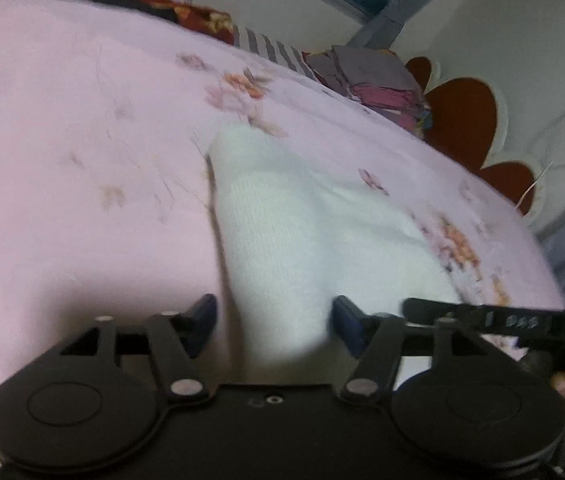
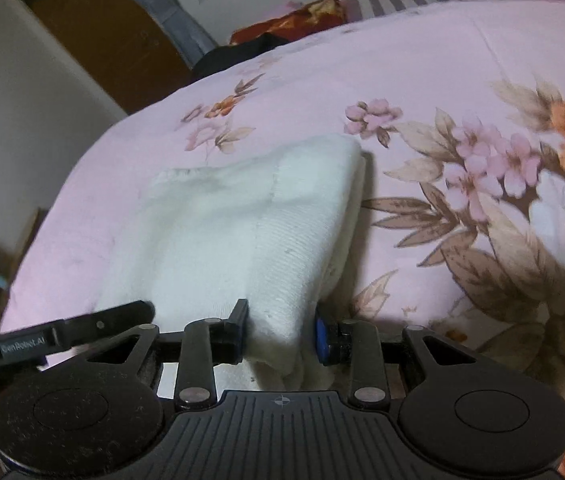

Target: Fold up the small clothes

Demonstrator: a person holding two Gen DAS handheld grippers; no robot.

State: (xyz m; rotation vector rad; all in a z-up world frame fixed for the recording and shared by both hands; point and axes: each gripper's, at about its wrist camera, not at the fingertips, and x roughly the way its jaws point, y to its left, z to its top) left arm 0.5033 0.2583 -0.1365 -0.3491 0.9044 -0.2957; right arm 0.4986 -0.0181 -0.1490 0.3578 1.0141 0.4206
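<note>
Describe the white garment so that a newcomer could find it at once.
Start from the pink floral sheet covering the bed. Near its front edge lies the white garment, its near end between the fingers of the right hand-held gripper. It alone is plain, ribbed and white; the clothes behind are coloured.

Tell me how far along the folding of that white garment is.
Done: the white knit garment already looks doubled over on the pink floral bedspread, with layered edges on its right side. In hand: the right hand-held gripper is clamped on its near edge, while the left hand-held gripper sits open around the near end. Left: finishing the fold and setting it aside.
</note>
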